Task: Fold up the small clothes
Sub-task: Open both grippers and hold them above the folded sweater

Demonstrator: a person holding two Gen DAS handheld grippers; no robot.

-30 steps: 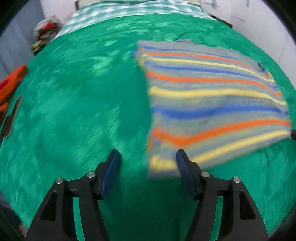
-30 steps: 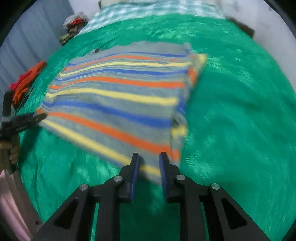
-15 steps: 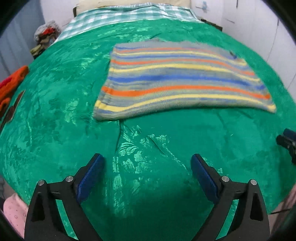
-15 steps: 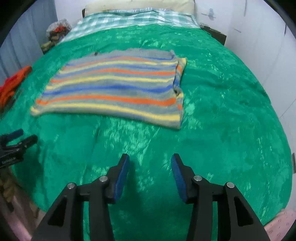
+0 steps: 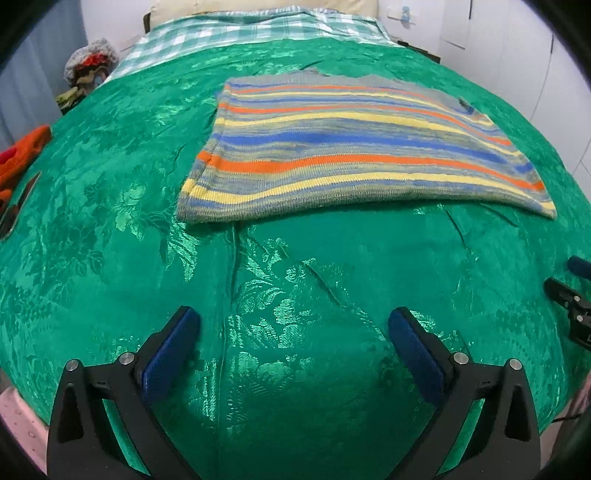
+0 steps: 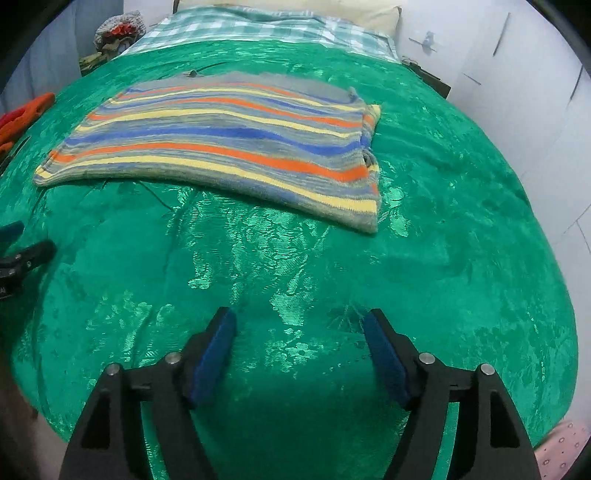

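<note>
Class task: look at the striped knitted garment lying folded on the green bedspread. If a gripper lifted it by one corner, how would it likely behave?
The striped knitted garment would probably droop, since its edges follow the green bedspread. Its stacked layers at the folded edge may slide apart. The bedspread looks glossy, so a push might slide it rather than bunch it.

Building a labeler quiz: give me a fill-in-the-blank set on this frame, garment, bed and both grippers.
1. The striped garment lies on a bedspread coloured ____.
2. Between the fingers of the left gripper there is only ____.
3. The right gripper is opening and holds ____.
4. At the head of the bed lies a cover with a ____ pattern.

Missing words: green; bedspread; nothing; checked
</note>
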